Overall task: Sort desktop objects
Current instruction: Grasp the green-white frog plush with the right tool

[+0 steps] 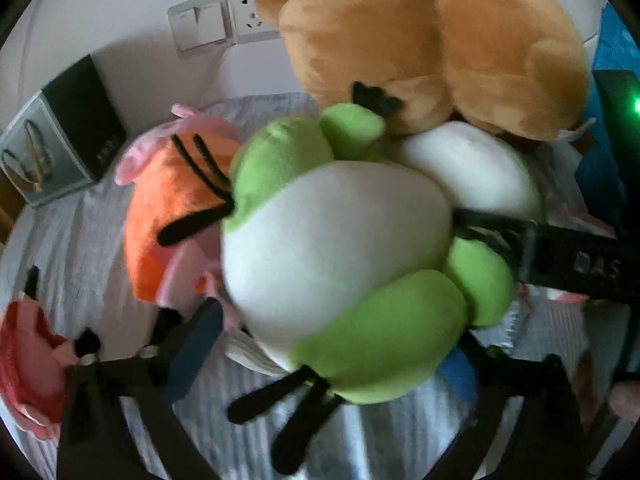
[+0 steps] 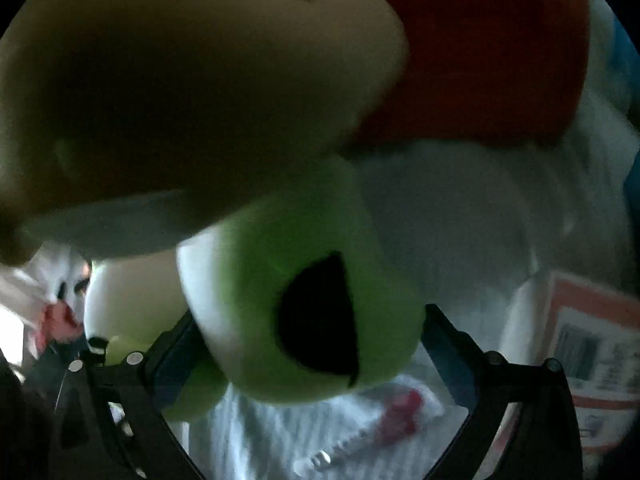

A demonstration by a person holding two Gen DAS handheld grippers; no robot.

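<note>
Both tongs, left (image 1: 340,344) and right (image 2: 304,364), stand spread around the green-and-white stuffed frog (image 1: 340,248), mid-bed on the striped sheet (image 1: 80,240). Unpinched, it could roll against the tan plush bear (image 1: 360,40).

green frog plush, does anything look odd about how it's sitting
Yes. The green frog plush is tipped over, white belly facing the left wrist camera, black legs dangling. It is jammed against the brown bear plush and the orange and pink plush in a heap.
</note>
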